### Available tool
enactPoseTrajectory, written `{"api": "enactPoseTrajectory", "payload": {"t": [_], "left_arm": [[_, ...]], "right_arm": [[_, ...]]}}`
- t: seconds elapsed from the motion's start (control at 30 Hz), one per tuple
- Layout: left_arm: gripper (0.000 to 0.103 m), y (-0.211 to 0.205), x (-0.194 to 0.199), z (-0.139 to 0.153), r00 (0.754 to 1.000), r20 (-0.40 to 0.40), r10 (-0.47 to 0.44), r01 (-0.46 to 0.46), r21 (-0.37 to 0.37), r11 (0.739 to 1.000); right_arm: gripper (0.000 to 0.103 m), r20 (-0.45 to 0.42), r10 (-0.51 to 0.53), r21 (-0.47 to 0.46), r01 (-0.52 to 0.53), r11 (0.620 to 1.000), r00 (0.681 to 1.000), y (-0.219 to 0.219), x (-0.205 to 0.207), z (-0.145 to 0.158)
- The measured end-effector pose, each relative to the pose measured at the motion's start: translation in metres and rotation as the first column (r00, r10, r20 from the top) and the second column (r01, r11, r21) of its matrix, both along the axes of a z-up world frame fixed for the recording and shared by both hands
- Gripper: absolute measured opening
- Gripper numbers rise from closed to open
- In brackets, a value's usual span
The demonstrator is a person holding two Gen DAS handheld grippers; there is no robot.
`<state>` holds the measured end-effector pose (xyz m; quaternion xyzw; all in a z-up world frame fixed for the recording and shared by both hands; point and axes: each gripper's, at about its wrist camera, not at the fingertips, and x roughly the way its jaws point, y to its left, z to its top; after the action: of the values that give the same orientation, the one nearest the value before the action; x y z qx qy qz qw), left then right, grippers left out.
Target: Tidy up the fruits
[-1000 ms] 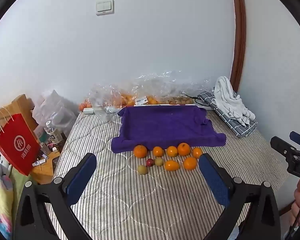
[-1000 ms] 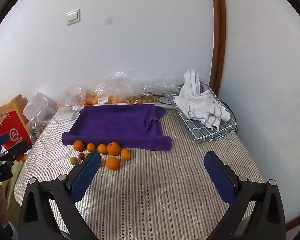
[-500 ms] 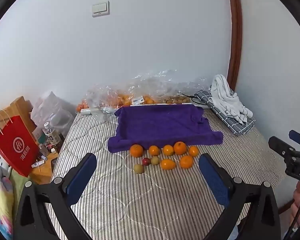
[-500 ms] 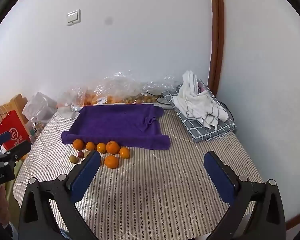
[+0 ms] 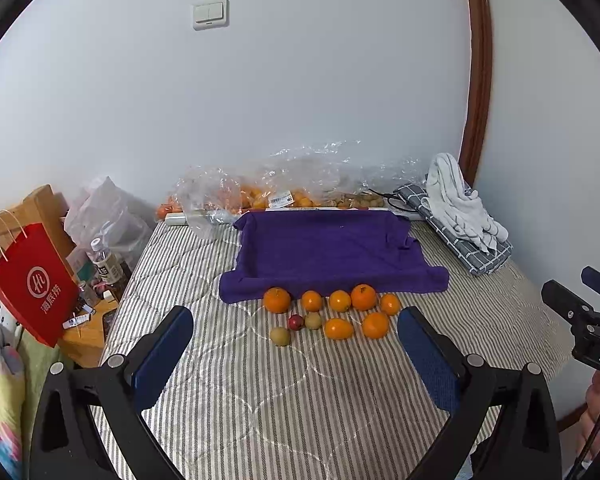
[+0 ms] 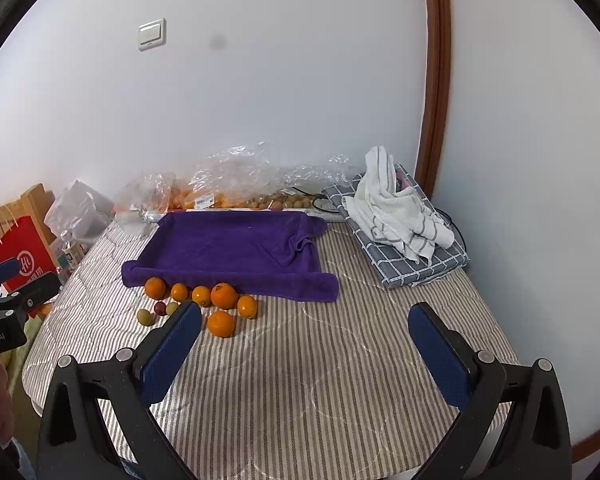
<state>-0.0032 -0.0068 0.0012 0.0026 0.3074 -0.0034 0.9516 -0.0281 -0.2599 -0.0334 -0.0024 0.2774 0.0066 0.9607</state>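
Left gripper (image 5: 296, 354): held level above the striped mattress (image 5: 300, 408), jaws spread wide, nothing between the blue, dimpled rubber pads (image 5: 162, 356); black plastic frame with metal screw heads. Right gripper (image 6: 304, 350): same pose and build, jaws also spread wide and empty, pointed further right across the bed.

Straight ahead of the left gripper, between its fingertips and beyond: the fruits (image 5: 328, 314), loose on the grey-and-white quilted ticking. Back row of five round oranges (image 5: 340, 300) with glossy skin, touching or just beside the near hem of the purple towel (image 5: 324, 248). In front of that row: one small dark red fruit (image 5: 295, 322), two dull green-brown ones (image 5: 280, 336), two more oranges. From the right gripper, same cluster ahead and left, partly hidden behind its left pad.

Past the fruits: purple towel, soft terry, draped into a shallow tray shape with raised edges. Behind it, against the wall: crinkled clear plastic bags (image 5: 300, 176) holding more orange fruit. Ahead and right: white striped cloth (image 6: 396, 208), crumpled, on a folded grey checked one (image 6: 420, 264). Far left, off the bed: red paper bag (image 5: 32, 284) with string handles.
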Motion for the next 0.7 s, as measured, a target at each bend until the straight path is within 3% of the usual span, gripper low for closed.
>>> {"api": "enactPoseTrajectory", "payload": {"t": [0.7], "left_arm": [[0.103,0.0023,-0.0007,-0.0002,1.000,0.003,0.001,-0.001,-0.003,1.000]], "right_arm": [[0.102,0.006,0.002,-0.007,-0.002,1.000,1.000,-0.0019,0.0013,0.0059]]}}
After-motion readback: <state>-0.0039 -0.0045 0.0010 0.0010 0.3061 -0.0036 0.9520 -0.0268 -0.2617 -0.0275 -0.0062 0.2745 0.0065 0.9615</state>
